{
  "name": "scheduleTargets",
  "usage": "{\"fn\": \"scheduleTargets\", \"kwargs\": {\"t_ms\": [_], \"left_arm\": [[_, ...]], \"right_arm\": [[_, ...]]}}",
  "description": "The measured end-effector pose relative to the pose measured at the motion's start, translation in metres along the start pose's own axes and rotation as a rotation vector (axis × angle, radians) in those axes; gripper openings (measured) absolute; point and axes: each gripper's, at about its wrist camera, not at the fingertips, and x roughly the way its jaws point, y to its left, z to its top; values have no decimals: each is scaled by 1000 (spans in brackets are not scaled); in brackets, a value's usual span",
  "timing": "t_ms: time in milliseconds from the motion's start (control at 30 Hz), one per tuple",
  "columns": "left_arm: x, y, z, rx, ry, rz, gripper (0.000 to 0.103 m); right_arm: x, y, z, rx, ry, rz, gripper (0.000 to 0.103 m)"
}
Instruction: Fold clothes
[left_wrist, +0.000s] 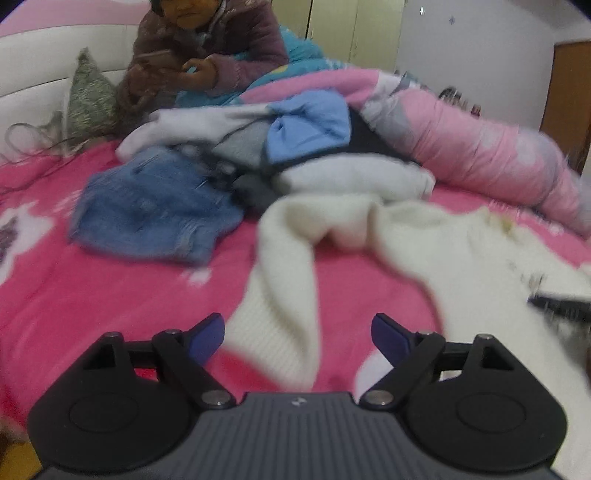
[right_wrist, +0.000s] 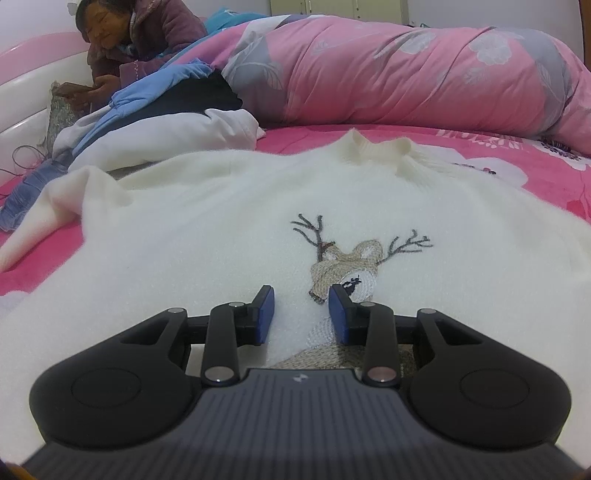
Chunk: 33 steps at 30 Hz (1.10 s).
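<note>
Right gripper (right_wrist: 301, 314) low over the white sweater (right_wrist: 221, 236), jaws part open, holding nothing, deer embroidery (right_wrist: 347, 273) at 12 o'clock. Left gripper (left_wrist: 297, 338) jaws wide, empty, sleeve (left_wrist: 284, 295) running between them. Sweater lies spread face up on the pink bed (right_wrist: 480, 147), collar (right_wrist: 380, 147) far. Soft, light, fuzzy knit, will drape; pinch at hem or shoulder seam. Hem hidden under the grippers. Clothes pile (left_wrist: 240, 158) at 11 o'clock, blurred.

Pink floral bedsheet (right_wrist: 461, 147) covers bed. Rolled pink quilt (right_wrist: 406, 70) along far side. Person in purple padded jacket (left_wrist: 207, 40) at white headboard (left_wrist: 33, 62), holding phone (left_wrist: 153, 57). Grey-green cushion (left_wrist: 88, 96) beside them; thin cable (left_wrist: 29, 140) nearby.
</note>
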Motion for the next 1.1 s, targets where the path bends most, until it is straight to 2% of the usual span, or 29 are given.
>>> {"fn": "scheduleTargets", "kwargs": {"t_ms": [33,67,100,133,233,300,433,500,567,600,633,700,733,800,833,867,933,1100], "left_arm": [[13,-3,7,17,0,12,85],[26,-7,15,34,0,24,75],[41,-12,20,75,23,54,52],[58,-18,24,129,56,92,34],[69,-27,27,180,57,138,15],[55,-31,31,218,5,149,14],[-6,-41,45,413,-220,254,13],[-37,-48,39,614,-323,299,13],[-53,-52,14,853,-361,333,15],[-55,-51,-1,951,-344,342,21],[-52,-47,-17,1011,-287,340,28],[-39,-32,-47,1051,-151,341,36],[-32,-24,-62,1064,-83,342,36],[-27,-5,-76,1006,7,357,36],[-28,5,-77,945,31,364,37],[-34,14,-75,858,36,368,40],[-50,32,-68,668,36,375,51],[-70,85,-64,90,38,182,51]], "right_arm": [[0,0,0,1,0,0,32],[0,0,0,0,0,0,32],[0,0,0,1,0,-1,32],[-1,0,0,1,-1,-2,32],[-1,0,-1,8,-3,0,32],[-1,-1,-1,11,-4,2,32],[-1,-3,-1,22,-6,10,32],[-1,-3,0,21,-6,10,32],[-1,-3,0,25,-7,13,32],[-1,-4,0,29,-8,18,33],[-1,-5,0,32,-9,22,34],[-1,-6,-1,41,-11,29,34],[-1,-6,-1,41,-11,29,34],[-1,-6,-1,39,-10,28,35],[-1,-6,-1,39,-10,30,35],[-1,-6,-1,39,-10,30,35],[-1,-6,-1,39,-11,32,36],[-1,-5,-2,39,-10,41,39]]}}
